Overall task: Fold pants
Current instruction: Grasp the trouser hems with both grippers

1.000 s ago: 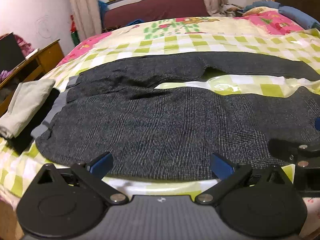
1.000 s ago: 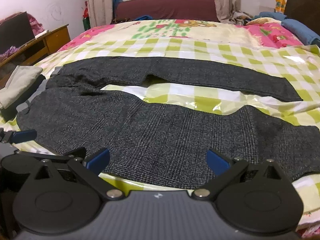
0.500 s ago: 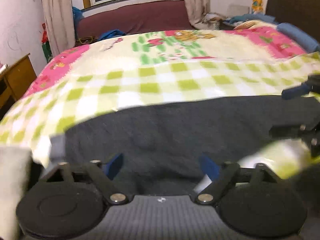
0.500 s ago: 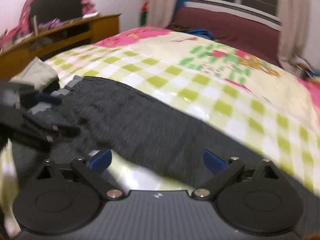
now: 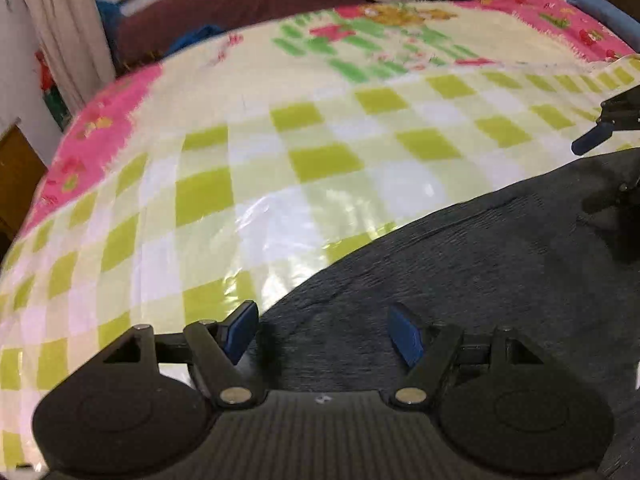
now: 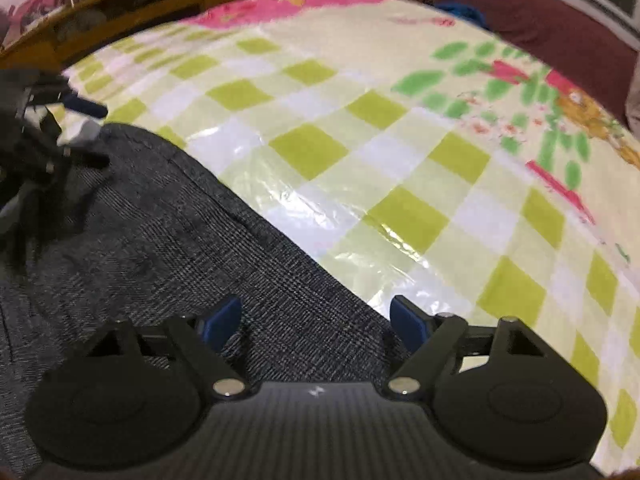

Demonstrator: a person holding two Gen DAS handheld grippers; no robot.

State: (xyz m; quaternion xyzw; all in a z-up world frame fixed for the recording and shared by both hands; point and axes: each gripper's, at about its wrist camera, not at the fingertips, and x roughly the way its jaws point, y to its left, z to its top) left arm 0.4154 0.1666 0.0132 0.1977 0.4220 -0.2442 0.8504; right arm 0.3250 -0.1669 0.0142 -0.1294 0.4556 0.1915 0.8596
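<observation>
One pair of dark pants runs off-frame under both grippers; left gripper spread, right gripper spread but closing, neither pinching

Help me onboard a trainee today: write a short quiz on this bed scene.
1. True or false: the dark pants lie on a green-checked cover.
2. Fill in: in the left wrist view, the border of the blanket beyond the checks is coloured ___.
3. Choose one: past the far side of the bed stands A) a maroon couch, B) a fridge, C) a bicycle.
Key: 1 true; 2 pink; 3 A.
</observation>
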